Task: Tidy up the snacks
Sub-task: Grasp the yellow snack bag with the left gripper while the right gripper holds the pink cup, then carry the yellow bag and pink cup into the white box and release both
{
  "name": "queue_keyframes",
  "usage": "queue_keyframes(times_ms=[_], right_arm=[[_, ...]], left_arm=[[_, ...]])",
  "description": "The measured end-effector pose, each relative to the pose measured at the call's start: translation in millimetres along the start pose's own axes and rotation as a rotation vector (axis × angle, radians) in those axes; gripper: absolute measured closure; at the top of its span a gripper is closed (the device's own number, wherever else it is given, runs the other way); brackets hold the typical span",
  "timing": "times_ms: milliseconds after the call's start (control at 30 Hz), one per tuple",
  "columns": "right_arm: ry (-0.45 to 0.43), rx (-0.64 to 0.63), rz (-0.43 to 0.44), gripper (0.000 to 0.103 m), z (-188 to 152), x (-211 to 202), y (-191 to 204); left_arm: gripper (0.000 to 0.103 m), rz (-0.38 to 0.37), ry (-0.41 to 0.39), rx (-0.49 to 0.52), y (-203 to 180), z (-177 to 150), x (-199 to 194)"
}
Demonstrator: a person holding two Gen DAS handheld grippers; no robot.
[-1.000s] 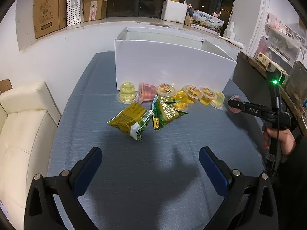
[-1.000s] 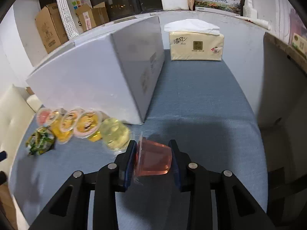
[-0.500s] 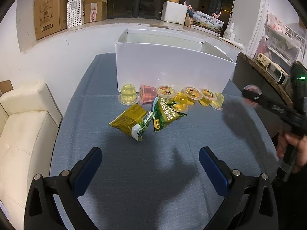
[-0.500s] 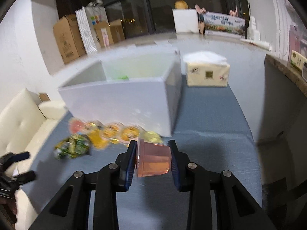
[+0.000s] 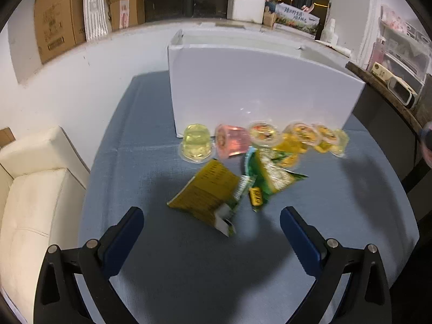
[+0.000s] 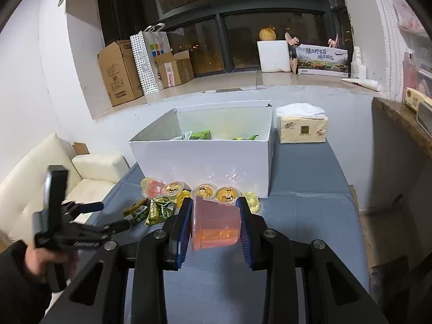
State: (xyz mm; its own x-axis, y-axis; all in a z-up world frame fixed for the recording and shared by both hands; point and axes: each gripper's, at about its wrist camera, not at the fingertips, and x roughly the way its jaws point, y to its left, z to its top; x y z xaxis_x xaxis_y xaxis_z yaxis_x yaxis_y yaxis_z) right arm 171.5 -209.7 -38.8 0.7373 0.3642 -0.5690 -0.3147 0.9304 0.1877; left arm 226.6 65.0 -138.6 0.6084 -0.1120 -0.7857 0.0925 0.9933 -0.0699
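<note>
Right tool (image 6: 216, 221) raised — pink jelly cup (image 6: 214, 224) clamped

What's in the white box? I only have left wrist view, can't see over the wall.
Observer: From the right wrist view, the white box already holds green snack packets.
Operator: Right gripper holding anything? I only get a blur at my right edge.
Observer: Yes, the right gripper is shut on a pink jelly cup, tipped on its side between the pads.
Operator: Anything past the box?
Observer: A tissue pack sits on the table just right of the box.
</note>
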Motion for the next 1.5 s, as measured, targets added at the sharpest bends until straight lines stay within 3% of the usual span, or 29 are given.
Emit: queue_keyframes(times_ms=[267,433,467,500,533,567,767,867,1133,1300,1500], right_arm=[[0.016,0.002,-0.015,0.068,-5.0,0.7,3.8],[0.023,0.001,-0.021,0.068,-6.0,2.9,6.6],[0.024,0.003,-0.022,0.068,-6.6,3.4,7.1],[0.028,0.005,-0.019,0.068,-7.3,4.4,7.2],[0.03,0.006,-0.018,0.068,-7.9,5.2,7.6],[0.032,0.005,-0.018,0.068,-7.9,5.8,8.1],[0.031,0.006,-0.007,0.068,-9.7,5.5,11.3],[0.027,0.006,-0.002,0.068,-8.9,4.5,11.8],[0.004,0.004,0.033,0.068,-4.4,2.8,19.7],[-0.008,-0.011,0.052,0.068,6.4,6.9,27.5],[-0.038,-0.023,0.052,0.068,29.4,11.2,23.9]], left_arm=[[0.0,-0.02,0.048,0.0,15.4,8.3,41.5],[0.002,-0.004,0.036,0.042,10.9,11.0,49.9],[0.005,-0.002,0.034,0.046,10.2,11.6,50.3],[0.017,0.003,0.023,0.055,9.8,12.0,49.3],[0.036,0.007,0.014,0.066,7.5,13.3,47.8],[0.045,0.013,0.009,0.074,5.8,14.6,47.0],[0.055,-0.014,0.008,0.04,15.6,15.0,41.8],[0.056,-0.039,-0.014,0.012,17.9,11.0,28.3],[0.056,-0.137,-0.177,0.022,-17.0,0.2,-59.6],[0.056,-0.189,-0.256,0.045,-44.2,15.2,-98.1],[0.056,-0.197,-0.344,0.091,-62.6,48.7,-130.9]])
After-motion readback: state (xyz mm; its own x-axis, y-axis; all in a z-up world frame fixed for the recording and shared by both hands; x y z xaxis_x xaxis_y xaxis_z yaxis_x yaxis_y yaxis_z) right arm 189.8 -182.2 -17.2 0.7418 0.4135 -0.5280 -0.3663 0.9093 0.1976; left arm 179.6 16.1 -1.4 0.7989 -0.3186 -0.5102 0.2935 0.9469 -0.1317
